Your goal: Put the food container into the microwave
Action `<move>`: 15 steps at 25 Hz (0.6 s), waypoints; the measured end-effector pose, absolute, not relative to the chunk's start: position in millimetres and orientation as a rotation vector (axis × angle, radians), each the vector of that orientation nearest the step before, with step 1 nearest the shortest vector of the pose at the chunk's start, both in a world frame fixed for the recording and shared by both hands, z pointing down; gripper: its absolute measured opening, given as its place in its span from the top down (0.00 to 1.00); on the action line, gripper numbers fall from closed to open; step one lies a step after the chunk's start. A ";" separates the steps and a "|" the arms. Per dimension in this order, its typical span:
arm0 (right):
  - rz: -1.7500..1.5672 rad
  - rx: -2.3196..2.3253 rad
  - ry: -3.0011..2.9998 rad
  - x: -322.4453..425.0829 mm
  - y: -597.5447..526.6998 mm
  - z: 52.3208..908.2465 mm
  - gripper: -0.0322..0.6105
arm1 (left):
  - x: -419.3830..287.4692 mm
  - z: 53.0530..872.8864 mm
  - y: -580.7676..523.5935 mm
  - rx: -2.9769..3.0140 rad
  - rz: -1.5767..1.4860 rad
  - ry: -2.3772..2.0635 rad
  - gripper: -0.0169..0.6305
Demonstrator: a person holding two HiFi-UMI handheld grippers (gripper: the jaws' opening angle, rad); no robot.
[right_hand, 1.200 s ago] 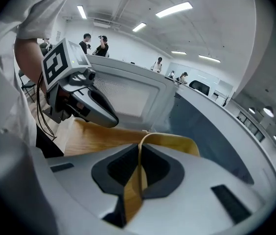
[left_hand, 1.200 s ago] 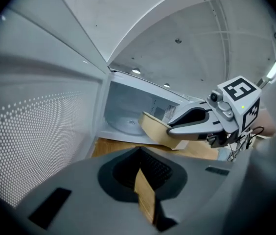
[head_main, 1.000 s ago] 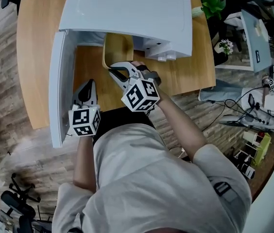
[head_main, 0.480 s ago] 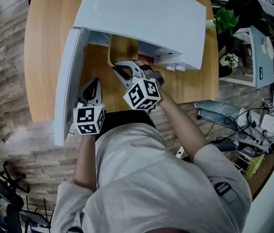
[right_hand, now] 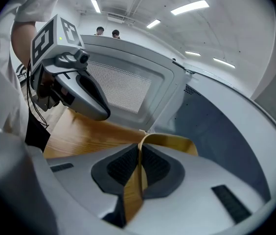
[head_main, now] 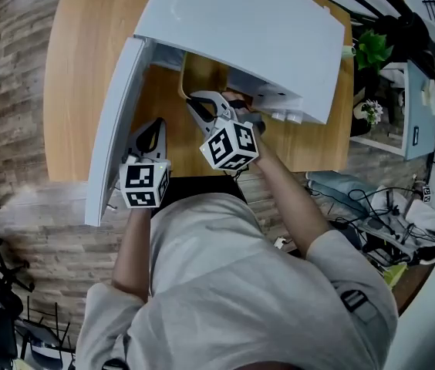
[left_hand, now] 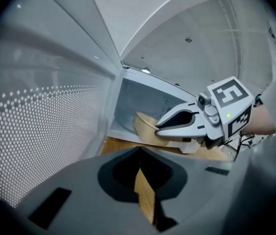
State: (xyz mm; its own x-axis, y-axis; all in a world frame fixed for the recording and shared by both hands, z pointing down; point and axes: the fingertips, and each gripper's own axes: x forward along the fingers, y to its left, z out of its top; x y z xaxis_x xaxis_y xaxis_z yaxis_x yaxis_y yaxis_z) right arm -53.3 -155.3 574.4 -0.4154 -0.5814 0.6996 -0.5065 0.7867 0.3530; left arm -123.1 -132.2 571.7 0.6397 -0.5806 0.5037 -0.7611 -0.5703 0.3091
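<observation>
Head view: R claw [head_main: 194, 99], clamped on food container [head_main: 200, 72], edged further into microwave [head_main: 241, 29]; L claw [head_main: 157, 123] closed.

A: Under the jaws?
B: Light wooden table [head_main: 79, 75]; grey-brown plank floor [head_main: 9, 91] beyond it.
A: Right of the jaws?
B: Potted plant [head_main: 373, 48]; floor cables [head_main: 372, 222].
A: Behind-left?
B: Black office chair [head_main: 1, 295].
A: Overhead?
B: Ceiling strip lights [right_hand: 189, 6], lit.

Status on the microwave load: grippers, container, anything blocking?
Right gripper shut on food container rim, at microwave opening. Left gripper shut, empty, beside open door. No obstruction seen.
</observation>
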 end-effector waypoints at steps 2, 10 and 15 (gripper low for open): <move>-0.111 0.810 -2.088 -51.2 -158.5 574.5 0.90 | -123.0 571.5 -132.8 2.354 0.481 -1.055 0.95; -0.111 0.818 -2.074 -41.5 -171.8 577.8 0.90 | -116.2 572.8 -139.7 2.367 0.496 -1.061 0.95; -0.110 0.836 -2.066 -36.2 -178.1 579.7 0.90 | -112.2 575.2 -140.5 2.372 0.510 -1.054 0.95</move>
